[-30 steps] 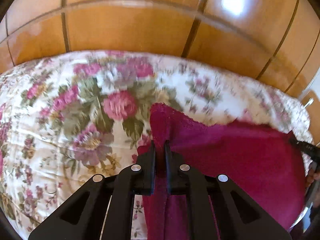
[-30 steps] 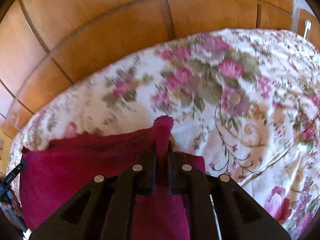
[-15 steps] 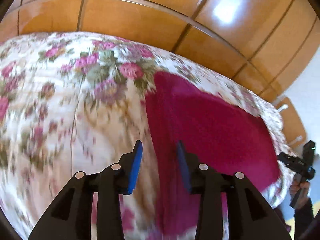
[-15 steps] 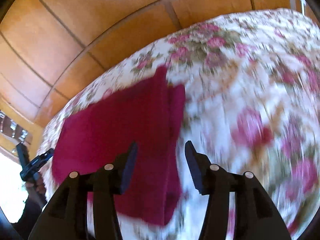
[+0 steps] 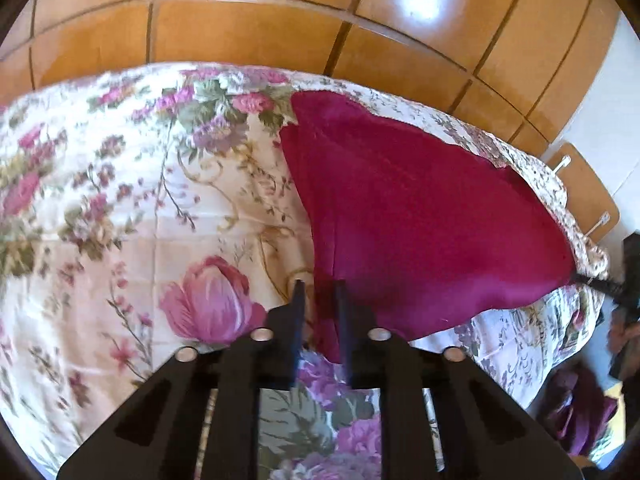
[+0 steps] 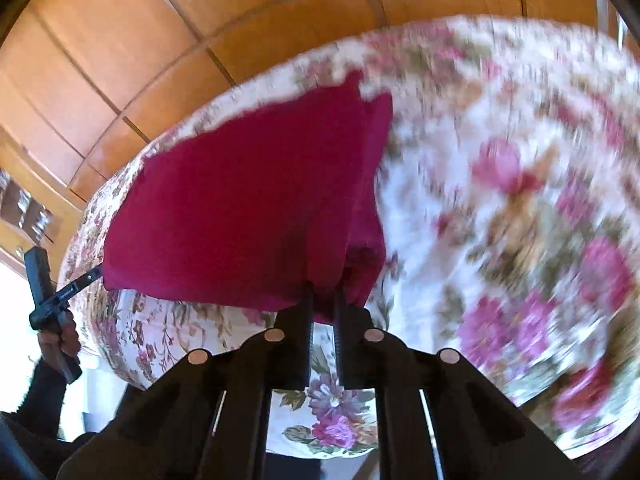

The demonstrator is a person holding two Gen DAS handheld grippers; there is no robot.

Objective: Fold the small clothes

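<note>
A crimson cloth [image 5: 420,220] lies folded on the floral bedspread [image 5: 160,200]. Its near-left corner sits between the fingers of my left gripper [image 5: 319,290], whose jaws are closing on it. In the right wrist view the same cloth [image 6: 248,208] has its near edge raised off the bed. My right gripper [image 6: 323,294] is shut on the bunched near-right corner. The left gripper [image 6: 86,278], held by a hand, appears at the cloth's other near corner. The right gripper's finger [image 5: 600,284] shows at the left wrist view's right edge.
Glossy wooden wardrobe panels [image 5: 240,32] stand right behind the bed. A wooden board with white brackets [image 5: 580,200] is at the bed's far right end. Purple garments [image 5: 580,412] lie low beside the bed. The bedspread [image 6: 520,200] stretches wide to the right of the cloth.
Both grippers let go of the cloth's far corners, opened and drew back toward the near edge. They have closed again on the near corners, and the near edge is lifted.
</note>
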